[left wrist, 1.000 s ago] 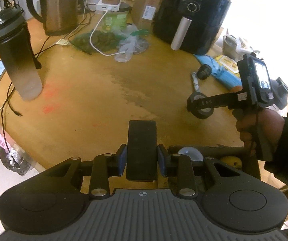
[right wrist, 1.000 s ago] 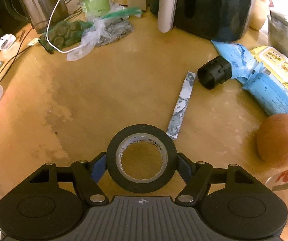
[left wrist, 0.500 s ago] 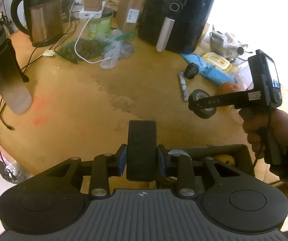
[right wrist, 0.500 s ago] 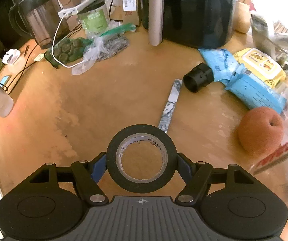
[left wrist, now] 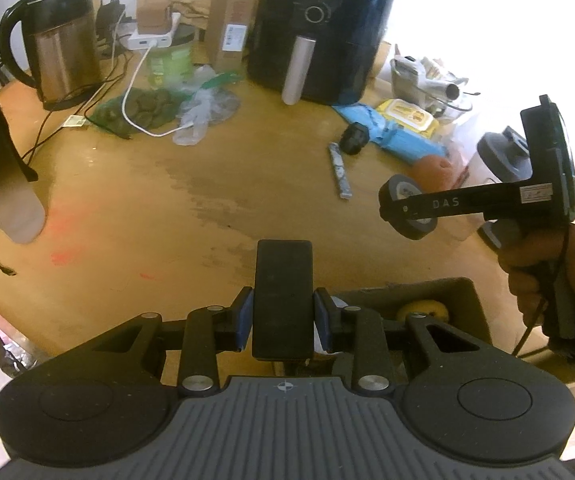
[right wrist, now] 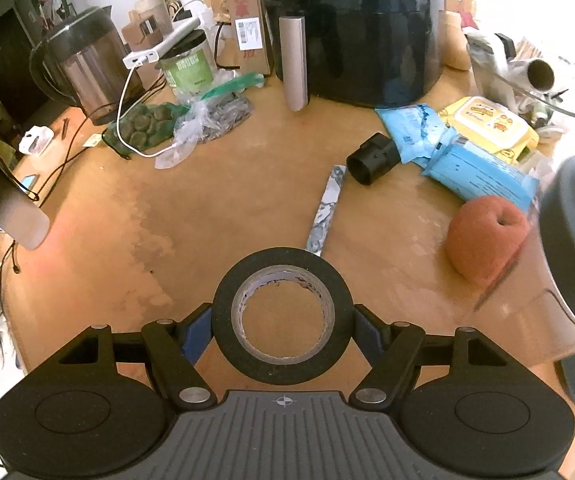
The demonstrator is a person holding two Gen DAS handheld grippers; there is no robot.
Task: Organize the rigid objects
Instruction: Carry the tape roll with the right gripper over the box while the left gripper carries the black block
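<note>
Black tape roll [right wrist: 282, 314] and black slab [left wrist: 283, 298], both clamped and carried near the cardboard box [left wrist: 469, 300].
Your right gripper [right wrist: 283, 330] pinched the roll's rim, your left gripper [left wrist: 283, 316] the slab above the box; either could have slipped sideways and missed it.

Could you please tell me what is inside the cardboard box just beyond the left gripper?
In the cardboard box, a yellow rounded object and part of a white object show. The left gripper, shut on a black flat block, hides the rest.
</note>
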